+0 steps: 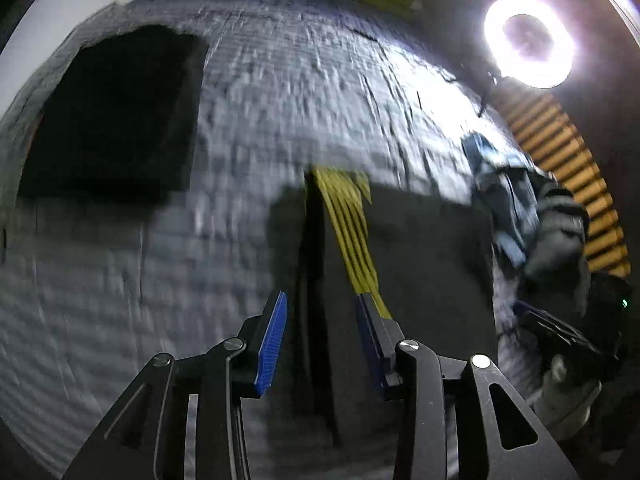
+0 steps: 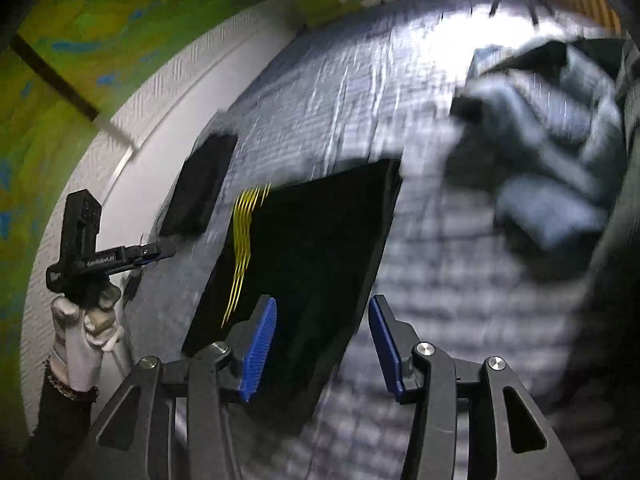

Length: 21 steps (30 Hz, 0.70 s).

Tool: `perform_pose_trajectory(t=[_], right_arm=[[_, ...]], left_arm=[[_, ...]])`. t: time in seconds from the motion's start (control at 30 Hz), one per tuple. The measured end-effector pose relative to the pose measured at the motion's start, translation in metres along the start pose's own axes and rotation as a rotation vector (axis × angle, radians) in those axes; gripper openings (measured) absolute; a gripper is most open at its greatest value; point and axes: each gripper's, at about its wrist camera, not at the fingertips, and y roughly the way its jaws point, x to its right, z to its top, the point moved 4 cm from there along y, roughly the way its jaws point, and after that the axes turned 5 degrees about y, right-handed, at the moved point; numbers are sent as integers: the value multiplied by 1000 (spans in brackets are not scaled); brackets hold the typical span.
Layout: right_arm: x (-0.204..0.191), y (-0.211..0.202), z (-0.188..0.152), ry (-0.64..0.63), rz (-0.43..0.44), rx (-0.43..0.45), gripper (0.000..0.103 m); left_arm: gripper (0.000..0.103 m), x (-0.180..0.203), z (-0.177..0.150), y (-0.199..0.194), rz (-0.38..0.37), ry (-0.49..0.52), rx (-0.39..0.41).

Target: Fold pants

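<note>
Dark pants (image 2: pixel 312 248) with yellow side stripes (image 2: pixel 240 240) lie folded flat on a grey textured cover (image 2: pixel 420 280). My right gripper (image 2: pixel 322 312) is open above their near edge, holding nothing. In the left wrist view the same pants (image 1: pixel 420 248) and stripes (image 1: pixel 352 232) run ahead of my open left gripper (image 1: pixel 322 308), whose blue pads (image 1: pixel 274 336) are apart over the cloth. A white-gloved hand (image 2: pixel 84 332) holds the left gripper (image 2: pixel 108 258) at the far left of the right wrist view. The right gripper (image 1: pixel 560 328) shows blurred at the right edge.
A second folded black garment (image 1: pixel 112 112) lies further back on the cover (image 1: pixel 280 100). A loose heap of blue-grey clothes (image 2: pixel 552 152) sits to the right. A ring light (image 1: pixel 528 40) glares at the far right. White rim (image 2: pixel 120 152) and green-yellow surface (image 2: pixel 80 40) border the left.
</note>
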Motion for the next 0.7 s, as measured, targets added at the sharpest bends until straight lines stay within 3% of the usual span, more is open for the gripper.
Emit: perform_pose_trajectory(t=[0.07, 0.23, 0.3, 0.37, 0.4, 0.5, 0.6, 0.7], right_arm=[[2, 9, -23, 31, 37, -64, 44], [5, 27, -44, 68, 79, -155, 44], [5, 27, -46, 76, 89, -152, 40], [5, 26, -44, 80, 109, -151, 15], [5, 24, -43, 88, 123, -150, 11], [1, 13, -40, 98, 190, -134, 6], [-7, 1, -32, 70, 204, -83, 6], [-11, -4, -33, 60, 218, -90, 6]], left_arm=[[37, 5, -33, 4, -27, -20, -31], [36, 5, -68, 20, -73, -77, -67], [29, 6, -72, 23, -87, -91, -68], [7, 10, -73, 24, -80, -83, -66], [3, 12, -72, 24, -74, -75, -64], [1, 24, -70, 16, -52, -30, -44], [1, 33, -68, 4, -63, -13, -20], [1, 37, -70, 1, -53, -10, -27]])
